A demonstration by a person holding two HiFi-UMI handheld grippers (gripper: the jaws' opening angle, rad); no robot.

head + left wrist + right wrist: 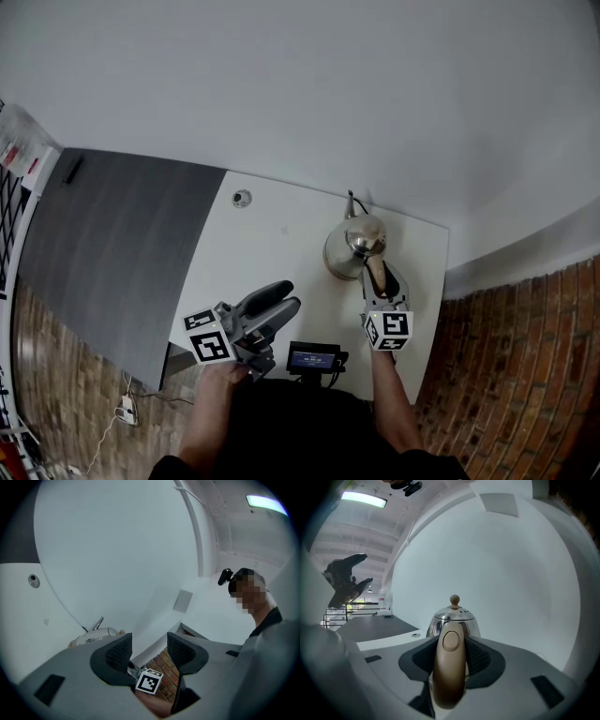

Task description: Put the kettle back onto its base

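Since entries run from the person's body outward, the list starts at the lower edge of the head view.

1. Low centre: screen device, at the near edge of the table.
2. Lower left of centre: left gripper, jaws spread, nothing between them, well apart from the kettle.
3. Lower right of centre: right gripper, jaws pinching the tan handle from both sides.
4. Centre right, near the table's far edge: kettle, steel, upright, knob on its lid.
5. Just behind the kettle: cord. The base is not visible and is probably hidden under the kettle.
6. Upper left of the table: grommet.

Step, as judged: the set-down, at or near its end. Whether the kettle is fully seated cannot be told.

Next move calls for lowering it level until it sits flat, then spreading the right jaws and drawing straight back without tipping it.
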